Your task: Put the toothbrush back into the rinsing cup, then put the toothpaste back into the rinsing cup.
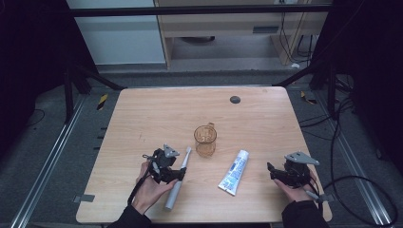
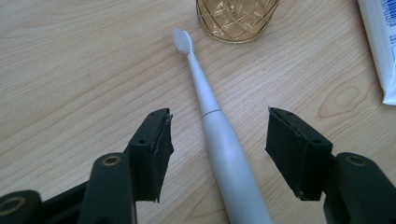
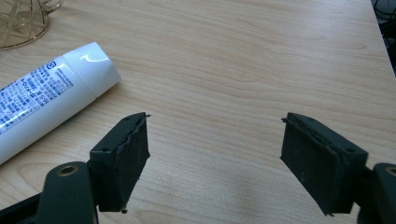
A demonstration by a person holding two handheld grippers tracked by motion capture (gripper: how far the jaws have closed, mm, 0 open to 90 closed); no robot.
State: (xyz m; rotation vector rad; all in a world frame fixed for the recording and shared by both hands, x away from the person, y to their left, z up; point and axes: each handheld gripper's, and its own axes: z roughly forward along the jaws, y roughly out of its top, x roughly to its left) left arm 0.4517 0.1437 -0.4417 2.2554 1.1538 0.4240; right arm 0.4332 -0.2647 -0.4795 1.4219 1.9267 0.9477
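Slim white electric toothbrush (image 2: 212, 121) with small bristled head — lies flat on light wooden tabletop, left of centre near front edge. Head points toward far side, ending just beside amber faceted glass cup, apart from it. Thick handle end nearest person — straddled by spread black jaws, untouched.

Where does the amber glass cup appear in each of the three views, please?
High view: the amber cup stands mid-table.
Left gripper view: its base sits at the top edge, above the toothbrush head.
Right gripper view: top-left corner.
Shared landmark: the toothpaste tube, beside the cup.
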